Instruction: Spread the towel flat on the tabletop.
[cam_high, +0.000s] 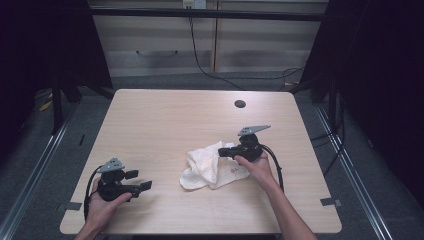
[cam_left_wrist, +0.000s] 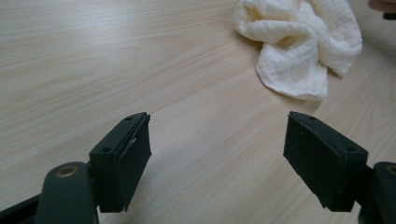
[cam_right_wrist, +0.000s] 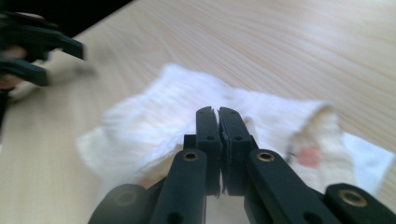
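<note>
Pale wood-grain table (cam_high: 165, 115): one crumpled white cloth (cam_high: 210, 167), near-centre right. Right gripper (cam_high: 223, 151): jaws pressed together over the cloth's right side; whether fabric is pinched between them cannot be told. Left gripper (cam_high: 139, 180): near-left, jaws wide apart, nothing between them.

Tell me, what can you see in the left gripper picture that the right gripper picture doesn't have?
Left gripper view: that gripper's own two black fingers spread wide apart over bare wood, with the crumpled white cloth lying farther off. Right gripper view: its fingers pressed together right at the cloth, a pink mark on the fabric, and the other gripper blurred at the left. Both share the cloth and the light wooden table.
</note>
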